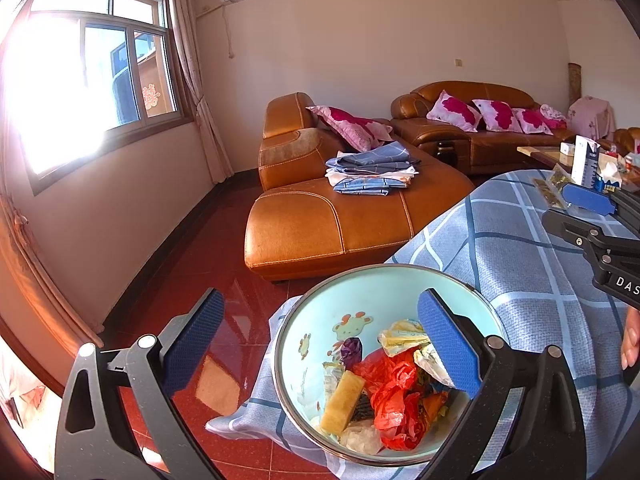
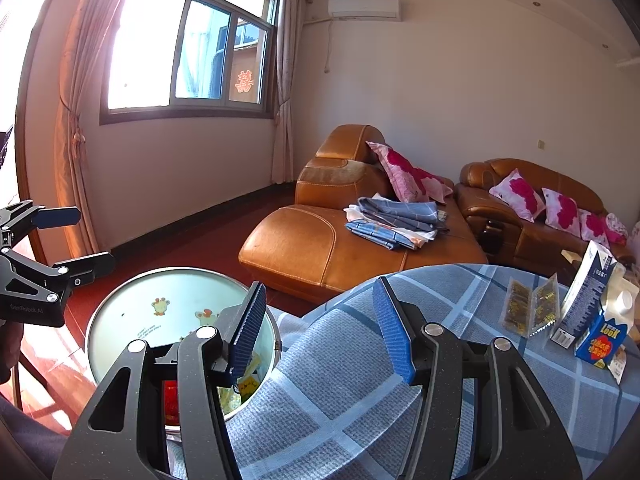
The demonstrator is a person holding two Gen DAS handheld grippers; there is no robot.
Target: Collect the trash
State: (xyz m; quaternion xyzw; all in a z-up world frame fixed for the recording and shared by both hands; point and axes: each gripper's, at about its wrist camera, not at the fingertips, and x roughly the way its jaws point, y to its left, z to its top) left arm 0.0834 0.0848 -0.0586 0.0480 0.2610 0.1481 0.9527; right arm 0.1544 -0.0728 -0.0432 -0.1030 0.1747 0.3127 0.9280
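A light-blue bowl (image 1: 340,300) sits at the edge of the table with the blue checked cloth (image 1: 520,280). It holds a red plastic bag (image 1: 392,392), a yellow block (image 1: 342,402), a purple wrapper (image 1: 352,350) and pale wrappers. My left gripper (image 1: 320,340) hangs open over the bowl's near side with nothing between its pads. My right gripper (image 2: 320,332) is open and empty above the cloth (image 2: 340,380), just right of the bowl (image 2: 132,320). At the table's far right stand two milk cartons (image 2: 592,292) and small snack packets (image 2: 528,308).
An orange leather sofa (image 1: 320,220) with folded cloths (image 1: 372,168) and pink pillows stands beyond the table. Red tiled floor (image 1: 208,280) lies left of the bowl. In each wrist view the other gripper shows at the frame's edge. Someone's fingers (image 1: 630,344) show at the right edge.
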